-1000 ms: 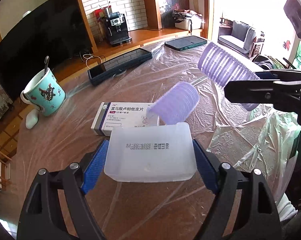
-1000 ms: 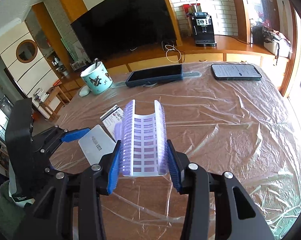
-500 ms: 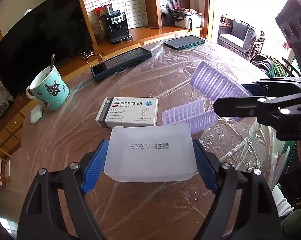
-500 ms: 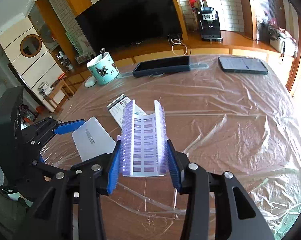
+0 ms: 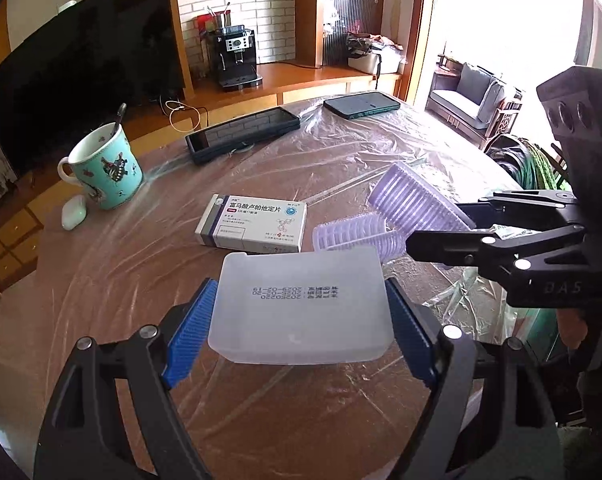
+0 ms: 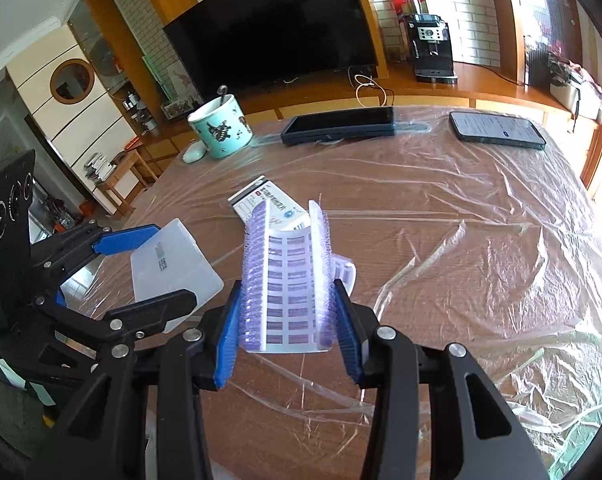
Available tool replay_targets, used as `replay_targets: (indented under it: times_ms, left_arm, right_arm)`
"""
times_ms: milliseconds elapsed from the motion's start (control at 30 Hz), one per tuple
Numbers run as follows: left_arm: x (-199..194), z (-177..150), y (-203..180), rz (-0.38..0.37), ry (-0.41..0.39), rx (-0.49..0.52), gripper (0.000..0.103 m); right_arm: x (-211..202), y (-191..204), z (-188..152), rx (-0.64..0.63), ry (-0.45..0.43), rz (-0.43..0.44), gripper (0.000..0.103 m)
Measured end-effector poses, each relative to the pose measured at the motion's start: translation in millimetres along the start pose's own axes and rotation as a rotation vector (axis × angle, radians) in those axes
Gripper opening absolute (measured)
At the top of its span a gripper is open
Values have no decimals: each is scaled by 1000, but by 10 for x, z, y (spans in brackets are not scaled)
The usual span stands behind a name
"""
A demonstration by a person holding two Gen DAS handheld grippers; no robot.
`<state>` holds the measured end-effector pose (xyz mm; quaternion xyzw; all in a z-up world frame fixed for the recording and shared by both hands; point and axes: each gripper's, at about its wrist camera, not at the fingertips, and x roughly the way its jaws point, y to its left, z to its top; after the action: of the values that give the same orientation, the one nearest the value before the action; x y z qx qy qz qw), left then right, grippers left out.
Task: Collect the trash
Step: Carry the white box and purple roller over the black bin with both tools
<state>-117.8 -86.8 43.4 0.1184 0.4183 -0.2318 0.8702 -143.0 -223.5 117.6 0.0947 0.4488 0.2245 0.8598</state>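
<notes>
Above the plastic-covered surface [image 5: 149, 248], left gripper [image 5: 299, 322] jaws clamp a white tray [image 5: 301, 308], right gripper [image 6: 287, 316] jaws clamp a purple blister strip [image 6: 287, 276]; neither binned, medicine box [image 5: 253, 226] left.

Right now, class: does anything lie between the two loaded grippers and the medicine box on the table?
Nothing visible does. The left gripper holds a white plastic tray, the right gripper a purple blister strip; the medicine box lies unobstructed just beyond them.
</notes>
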Motion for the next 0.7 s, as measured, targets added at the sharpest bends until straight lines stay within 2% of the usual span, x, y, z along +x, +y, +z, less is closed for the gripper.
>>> replay_targets:
  times_ms: [233,700]
  left_arm:
    - [-148,-136,-17,6,-25,-6,83]
    - [-539,-510,-222,-35,-58,-15,83]
  right_arm:
    - [-148,98,-138,-49,5,14,42]
    - [-583,204,-608,-116,34,100,42]
